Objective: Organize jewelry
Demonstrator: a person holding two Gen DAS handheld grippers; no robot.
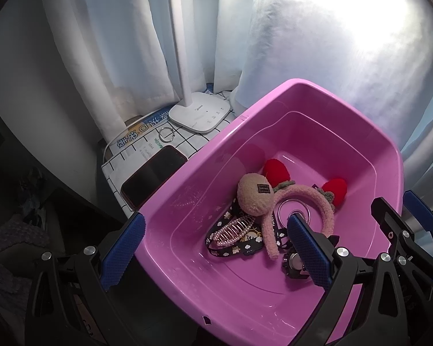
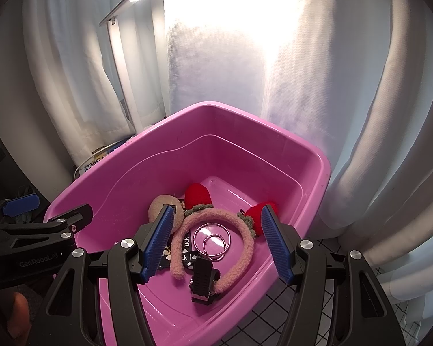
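A pink plastic tub (image 1: 173, 199) (image 2: 109, 178) holds hair accessories: a fuzzy pink headband with red strawberries (image 1: 320, 199) (image 2: 216, 219), a beige plush clip (image 1: 254, 193), a pearl claw clip (image 1: 233, 229), a black patterned band (image 1: 239, 248), silver hoops (image 2: 213, 239) and a black clip (image 2: 203, 276). My left gripper (image 1: 213, 248) is open, its fingers straddling the tub's near left wall. My right gripper (image 2: 216, 239) is open and empty above the headband. A loose silver ring (image 1: 166, 135) lies on the checked cloth outside the tub.
A white desk lamp (image 1: 199, 112) stands behind the tub on a checked cloth (image 1: 187, 141) (image 2: 326, 302). A dark phone (image 1: 154, 176) lies left of the tub. White curtains (image 1: 332, 57) hang behind. The table edge drops off at the left.
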